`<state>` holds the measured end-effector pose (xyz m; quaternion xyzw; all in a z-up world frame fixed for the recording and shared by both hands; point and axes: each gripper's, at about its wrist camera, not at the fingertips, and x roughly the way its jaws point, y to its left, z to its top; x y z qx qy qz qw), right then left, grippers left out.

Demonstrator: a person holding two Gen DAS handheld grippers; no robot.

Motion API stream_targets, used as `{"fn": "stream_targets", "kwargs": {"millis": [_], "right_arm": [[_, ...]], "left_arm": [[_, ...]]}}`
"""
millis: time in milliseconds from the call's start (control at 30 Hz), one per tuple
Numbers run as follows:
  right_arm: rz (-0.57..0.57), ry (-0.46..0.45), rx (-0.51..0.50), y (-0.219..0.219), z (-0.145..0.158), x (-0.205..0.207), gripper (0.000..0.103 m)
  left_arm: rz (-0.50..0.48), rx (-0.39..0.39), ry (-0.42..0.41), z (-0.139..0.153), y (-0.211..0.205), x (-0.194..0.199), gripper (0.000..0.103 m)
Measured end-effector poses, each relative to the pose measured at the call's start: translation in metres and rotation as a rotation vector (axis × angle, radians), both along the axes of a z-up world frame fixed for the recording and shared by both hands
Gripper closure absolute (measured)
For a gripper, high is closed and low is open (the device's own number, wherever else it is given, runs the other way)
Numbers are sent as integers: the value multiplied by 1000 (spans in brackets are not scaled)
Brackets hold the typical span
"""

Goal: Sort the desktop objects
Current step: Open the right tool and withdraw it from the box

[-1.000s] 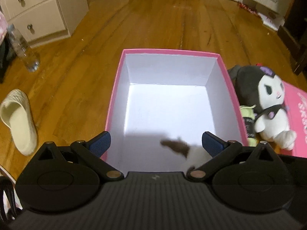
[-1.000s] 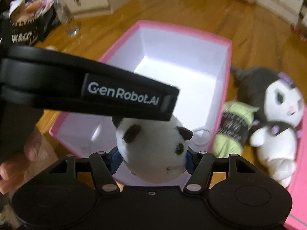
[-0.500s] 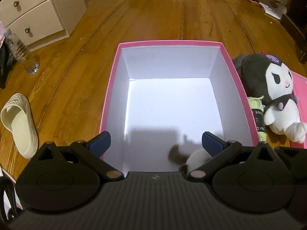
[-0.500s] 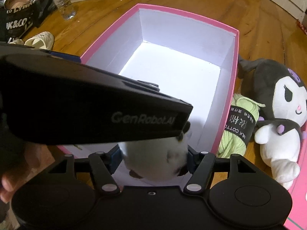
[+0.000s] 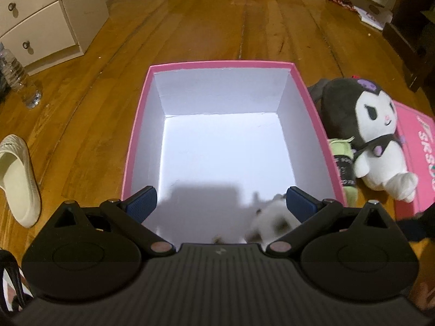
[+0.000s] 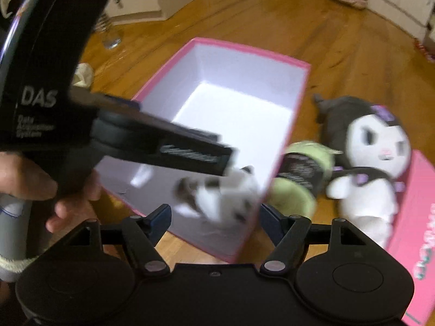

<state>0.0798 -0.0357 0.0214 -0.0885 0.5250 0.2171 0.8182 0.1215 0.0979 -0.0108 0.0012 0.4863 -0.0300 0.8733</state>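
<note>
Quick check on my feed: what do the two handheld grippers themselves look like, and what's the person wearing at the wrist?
Both the left gripper and right gripper are matte black, with blue ribbed pads, linkage arms with silver pivot pins and a ribbed body. White "DAS" lettering marks the left one's housing. A grey sleeve with a cream cuff shows.

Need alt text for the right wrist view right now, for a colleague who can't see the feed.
A small white plush, blurred, lies in the near corner of the open pink box, just beyond the right gripper, whose fingers have just been opening and stand clear of it. The left gripper crosses above the box; a black-and-white plush doll and green yarn lie beside it.
</note>
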Motion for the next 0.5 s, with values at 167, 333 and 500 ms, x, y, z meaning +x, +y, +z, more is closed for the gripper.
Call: {"fn": "stream_targets", "kwargs": {"millis": [167, 333, 500], "right_arm": [[-79, -66, -18, -34, 12, 12, 27], [-227, -7, 18, -66, -13, 50, 28], [-345, 89, 111, -83, -40, 77, 31]], "left_arm": [[9, -78, -23, 5, 1, -1, 0], [2, -122, -18, 1, -3, 2, 0], [27, -126, 34, -13, -8, 10, 0]]}}
